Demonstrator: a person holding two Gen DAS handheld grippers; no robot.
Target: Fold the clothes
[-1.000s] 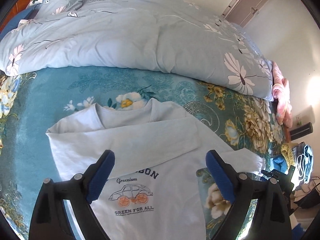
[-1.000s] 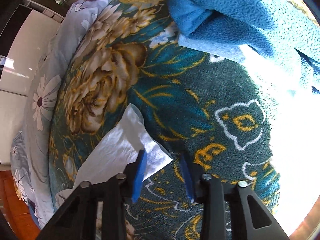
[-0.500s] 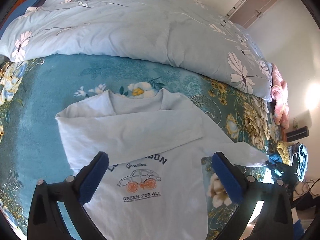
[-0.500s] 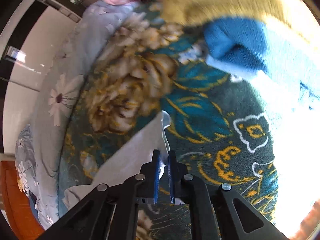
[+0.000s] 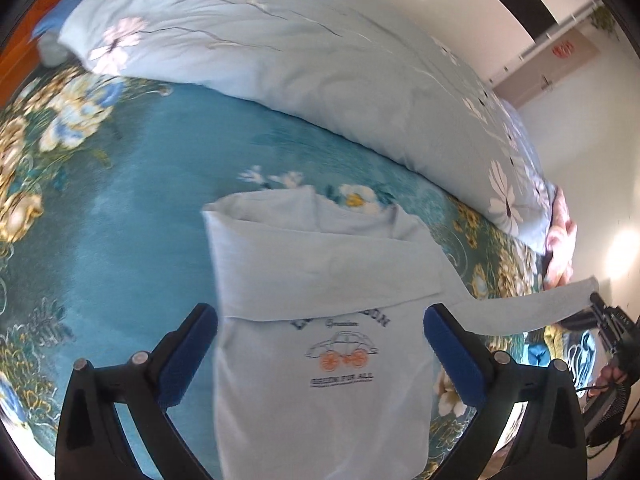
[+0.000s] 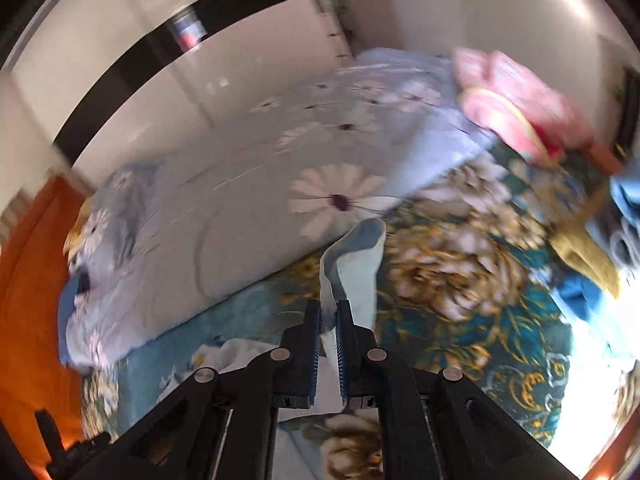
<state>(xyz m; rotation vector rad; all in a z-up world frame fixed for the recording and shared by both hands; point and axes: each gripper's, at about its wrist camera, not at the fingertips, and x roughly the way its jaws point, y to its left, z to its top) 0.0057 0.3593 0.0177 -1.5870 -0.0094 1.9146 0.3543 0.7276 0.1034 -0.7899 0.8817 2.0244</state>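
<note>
A pale blue long-sleeved shirt with an orange-wheeled car print lies front up on the floral teal bedspread. Its left sleeve is folded across the chest. My left gripper hovers wide open above the print with nothing between its blue pads. The other sleeve stretches out to the right, lifted off the bed. My right gripper is shut on that sleeve's cuff, which sticks up past the blue pads. In the left wrist view the right gripper shows at the right edge, holding the sleeve end.
A pale blue duvet with white daisies is heaped along the far side of the bed. Pink cloth lies at its end. Blue and mustard-yellow garments are piled to the right. An orange wooden headboard stands at the left.
My right gripper closed on the sleeve cuff, rose off the bedspread and rolled, pulling the sleeve taut. My left gripper opened a little wider and slid across over the shirt.
</note>
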